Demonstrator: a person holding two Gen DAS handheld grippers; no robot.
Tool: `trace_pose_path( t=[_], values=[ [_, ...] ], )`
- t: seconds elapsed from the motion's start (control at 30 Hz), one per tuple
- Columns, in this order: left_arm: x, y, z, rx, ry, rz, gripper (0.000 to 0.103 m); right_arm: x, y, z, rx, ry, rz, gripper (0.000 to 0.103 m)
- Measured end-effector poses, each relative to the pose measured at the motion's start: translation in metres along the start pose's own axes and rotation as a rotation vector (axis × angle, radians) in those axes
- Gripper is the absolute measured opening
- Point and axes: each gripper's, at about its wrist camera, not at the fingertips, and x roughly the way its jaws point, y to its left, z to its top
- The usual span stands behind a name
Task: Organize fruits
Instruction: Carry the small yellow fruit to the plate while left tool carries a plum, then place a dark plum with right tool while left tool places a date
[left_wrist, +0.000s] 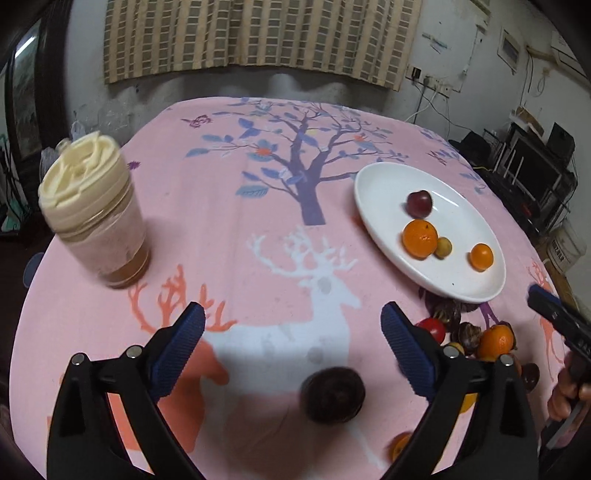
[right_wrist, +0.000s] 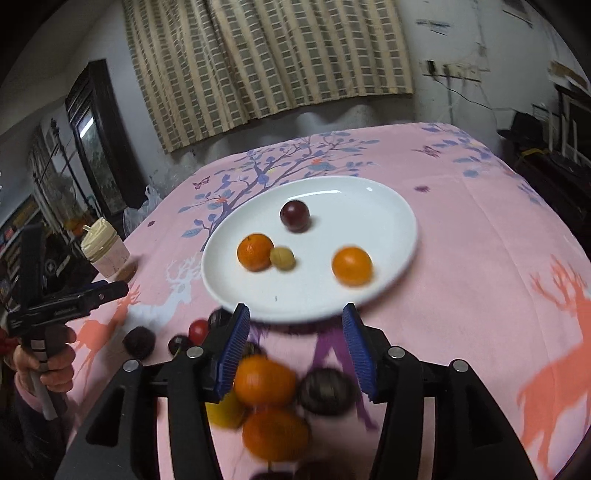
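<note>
A white plate (left_wrist: 384, 181) (right_wrist: 369, 295) on the pink cloth holds two oranges (right_wrist: 255, 252) (right_wrist: 351, 266), a dark red plum (right_wrist: 294, 215) and a small yellow fruit (right_wrist: 282, 259). My left gripper (left_wrist: 293, 326) is open and empty above a dark round fruit (left_wrist: 333, 394) lying between its fingers. My right gripper (right_wrist: 293, 334) is open and empty over a loose pile: two oranges (right_wrist: 264, 380) (right_wrist: 275, 434), a dark brown fruit (right_wrist: 325, 391), a yellow fruit (right_wrist: 225, 410). More loose fruit lies to the left, including a red one (right_wrist: 198, 329).
A jar with a cream lid (left_wrist: 92, 206) stands at the table's left. The pink patterned tablecloth (left_wrist: 240, 221) covers the table. Curtained wall behind; shelves and cables at the right. The other gripper shows at each view's side (left_wrist: 561, 317) (right_wrist: 66, 302).
</note>
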Motion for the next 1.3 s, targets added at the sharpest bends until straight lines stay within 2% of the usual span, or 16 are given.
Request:
trace_pose_path(
  t=[0.13, 0.23, 0.37, 0.53, 0.7, 0.83, 0.9, 1.03, 1.2, 1.27, 1.3],
  values=[
    [-0.010, 0.004, -0.017, 0.018, -0.012, 0.004, 0.094, -0.033, 0.002, -0.041, -0.030, 0.017, -0.092, 0.053],
    [-0.014, 0.005, -0.025, 0.024, -0.012, -0.027, 0.094, -0.042, 0.002, -0.064, -0.040, 0.053, -0.109, 0.053],
    [-0.019, 0.005, -0.031, 0.037, -0.025, -0.026, 0.094, -0.042, -0.001, -0.074, -0.024, 0.070, -0.122, 0.052],
    [-0.016, 0.013, -0.032, 0.002, -0.009, -0.028, 0.094, -0.031, -0.013, -0.076, 0.056, 0.099, -0.066, 0.044],
    [-0.016, 0.016, -0.031, -0.007, -0.007, -0.033, 0.094, -0.018, -0.019, -0.079, 0.103, 0.153, -0.005, 0.041],
    [-0.014, 0.014, -0.032, 0.011, 0.000, -0.035, 0.094, -0.018, -0.018, -0.080, 0.111, 0.144, 0.018, 0.038],
    [-0.010, 0.010, -0.033, 0.028, 0.018, -0.059, 0.094, -0.022, -0.021, -0.080, 0.128, 0.123, 0.037, 0.038],
    [-0.004, -0.005, -0.040, 0.100, 0.049, -0.085, 0.080, -0.030, -0.028, -0.080, 0.172, 0.075, 0.084, 0.038],
    [0.004, -0.028, -0.049, 0.216, 0.065, -0.055, 0.076, -0.033, -0.029, -0.079, 0.171, 0.059, 0.100, 0.039],
    [0.008, -0.033, -0.052, 0.246, 0.084, -0.059, 0.063, -0.035, -0.028, -0.079, 0.162, 0.052, 0.105, 0.038],
    [0.011, -0.034, -0.054, 0.253, 0.097, -0.058, 0.063, -0.035, -0.028, -0.079, 0.161, 0.050, 0.105, 0.039]
  ],
)
